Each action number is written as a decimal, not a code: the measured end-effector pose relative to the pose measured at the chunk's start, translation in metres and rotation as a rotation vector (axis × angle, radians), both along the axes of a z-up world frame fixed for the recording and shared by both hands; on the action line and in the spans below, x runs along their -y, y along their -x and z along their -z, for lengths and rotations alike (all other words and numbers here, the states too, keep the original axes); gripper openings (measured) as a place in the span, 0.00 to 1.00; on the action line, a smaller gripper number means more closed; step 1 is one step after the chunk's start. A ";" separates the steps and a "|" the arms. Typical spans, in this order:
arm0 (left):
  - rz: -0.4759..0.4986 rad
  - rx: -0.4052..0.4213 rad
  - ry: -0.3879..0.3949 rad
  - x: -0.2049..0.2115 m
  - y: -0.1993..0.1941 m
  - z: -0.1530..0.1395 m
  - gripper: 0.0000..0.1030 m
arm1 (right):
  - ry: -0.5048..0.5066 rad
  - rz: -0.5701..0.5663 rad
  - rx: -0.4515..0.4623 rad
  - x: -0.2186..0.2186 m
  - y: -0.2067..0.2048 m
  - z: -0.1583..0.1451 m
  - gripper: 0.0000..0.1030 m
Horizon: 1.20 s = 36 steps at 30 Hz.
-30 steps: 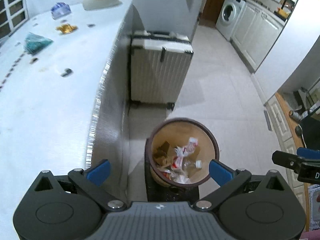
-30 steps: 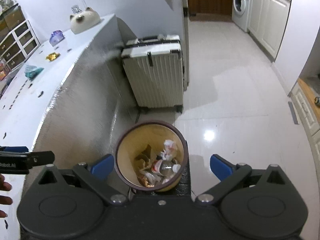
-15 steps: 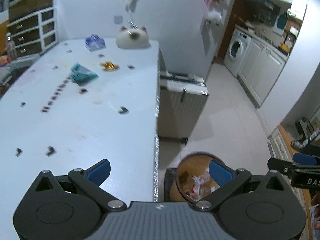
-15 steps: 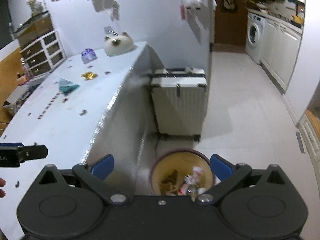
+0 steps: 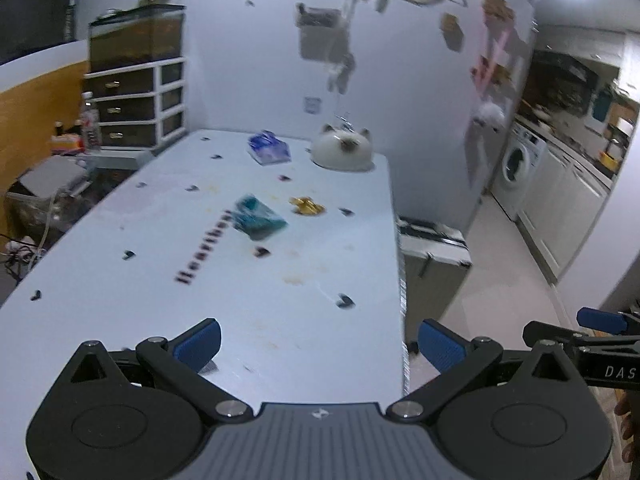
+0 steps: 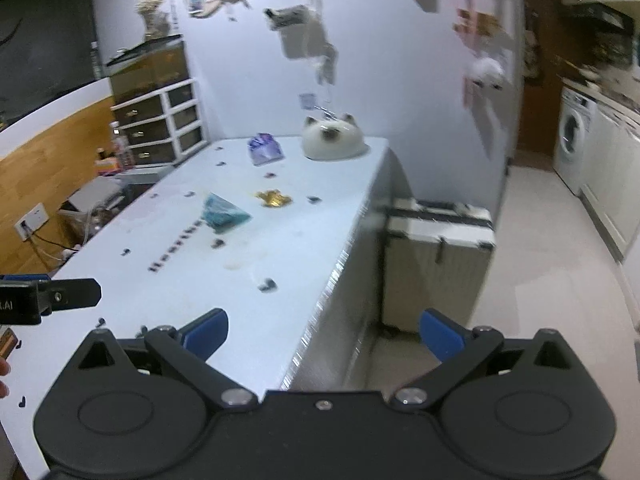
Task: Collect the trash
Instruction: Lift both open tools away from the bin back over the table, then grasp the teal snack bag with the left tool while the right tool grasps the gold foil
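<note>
On the white table (image 5: 224, 304) lie a teal crumpled wrapper (image 5: 258, 218), a gold wrapper (image 5: 307, 205) and a blue-white packet (image 5: 269, 148). They also show in the right wrist view: teal wrapper (image 6: 224, 211), gold wrapper (image 6: 274, 198), blue-white packet (image 6: 265, 149). My left gripper (image 5: 318, 344) is open and empty above the table's near end. My right gripper (image 6: 324, 334) is open and empty over the table's right edge. The trash bin is out of view.
A white cat-shaped object (image 5: 342, 148) sits at the table's far end. A white suitcase (image 6: 438, 242) stands on the floor beside the table. Drawers (image 5: 138, 100) stand at the far left. A washing machine (image 6: 574, 136) and cabinets line the right wall.
Both grippers have tilted up from the trash bin on the floor toward the table top. The bin has dropped out of both views.
</note>
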<state>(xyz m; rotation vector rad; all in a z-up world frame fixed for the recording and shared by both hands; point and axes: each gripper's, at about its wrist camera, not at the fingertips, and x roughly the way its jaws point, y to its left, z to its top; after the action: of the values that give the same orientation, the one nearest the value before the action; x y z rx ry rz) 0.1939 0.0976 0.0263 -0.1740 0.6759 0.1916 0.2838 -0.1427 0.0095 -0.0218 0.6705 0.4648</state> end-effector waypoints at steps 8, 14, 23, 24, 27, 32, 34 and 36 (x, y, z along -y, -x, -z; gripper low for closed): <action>-0.102 -0.005 -0.027 -0.040 -0.061 -0.004 1.00 | -0.021 -0.084 0.037 -0.051 -0.081 -0.004 1.00; -0.133 -0.025 -0.037 -0.060 -0.129 0.002 1.00 | -0.039 -0.136 0.034 -0.086 -0.158 0.003 1.00; -0.139 -0.057 -0.009 -0.090 -0.224 0.037 1.00 | -0.024 -0.121 0.013 -0.131 -0.272 0.044 1.00; -0.140 -0.061 -0.003 -0.093 -0.231 0.041 1.00 | -0.020 -0.122 0.011 -0.136 -0.282 0.049 1.00; -0.141 -0.072 0.013 -0.104 -0.252 0.055 1.00 | -0.020 -0.135 0.008 -0.150 -0.309 0.062 0.99; -0.143 -0.077 0.031 -0.119 -0.272 0.072 1.00 | -0.023 -0.186 0.002 -0.176 -0.345 0.088 0.93; -0.148 -0.089 0.029 -0.126 -0.278 0.079 1.00 | -0.027 -0.204 -0.012 -0.186 -0.356 0.099 0.93; -0.147 -0.091 0.041 -0.133 -0.281 0.084 1.00 | -0.032 -0.218 -0.022 -0.196 -0.364 0.109 0.92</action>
<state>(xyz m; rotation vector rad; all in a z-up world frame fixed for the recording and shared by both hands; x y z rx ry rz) 0.4752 0.2303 -0.0581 -0.2552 0.7581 0.3281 0.6483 0.0537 -0.0998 -0.0603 0.6853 0.6865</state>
